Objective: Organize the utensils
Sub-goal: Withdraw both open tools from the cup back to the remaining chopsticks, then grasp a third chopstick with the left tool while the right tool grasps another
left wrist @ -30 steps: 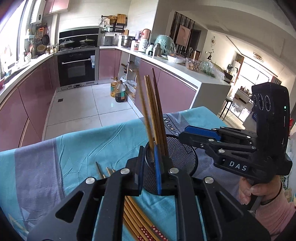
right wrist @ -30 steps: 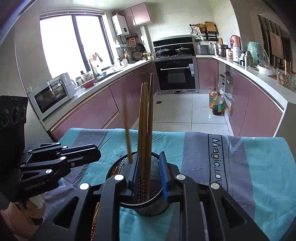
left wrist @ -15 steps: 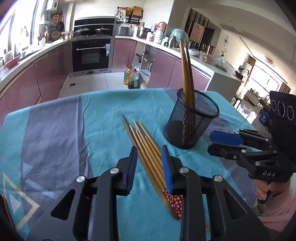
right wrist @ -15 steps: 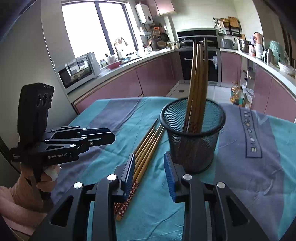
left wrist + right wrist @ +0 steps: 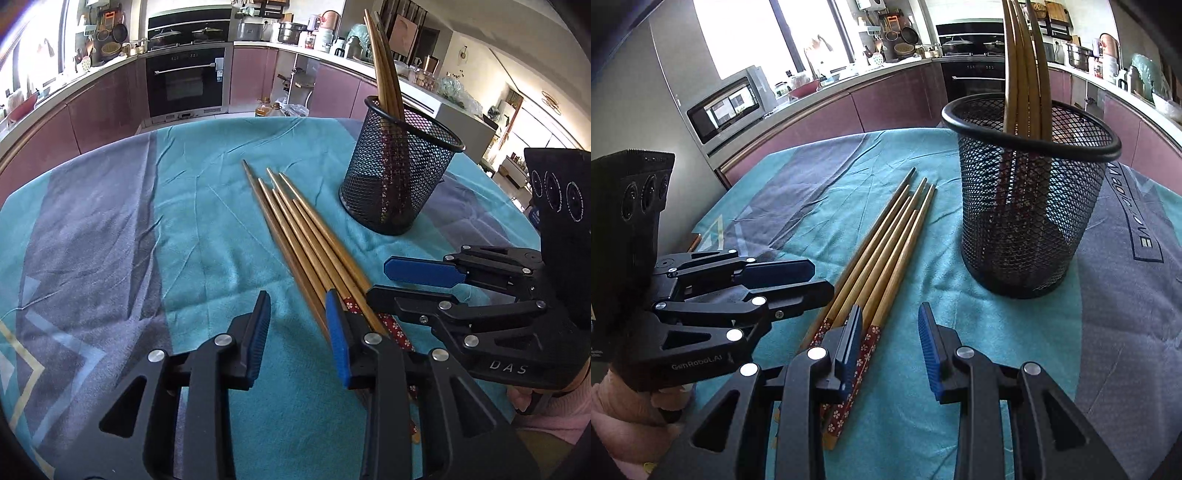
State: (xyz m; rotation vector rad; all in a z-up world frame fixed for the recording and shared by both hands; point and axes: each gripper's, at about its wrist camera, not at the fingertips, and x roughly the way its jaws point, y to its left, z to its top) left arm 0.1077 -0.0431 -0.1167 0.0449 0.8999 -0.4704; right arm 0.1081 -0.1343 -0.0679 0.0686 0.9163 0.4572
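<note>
The fingers of the left gripper are opening, nothing gripped; the right gripper is parted and empty. Loose chopsticks are laid on the teal tablecloth beside the mesh holder. Being light, stiff and slippery, they are probably best pinched near the patterned ends.

The left claw is seen at the bottom centre of its own view, angled downward; its jaws are opening, with nothing pressed between the blue pads. The right claw is likewise tilted downward, jaws parted and empty. Each claw is held by a hand near the frame's lower edge.
</note>
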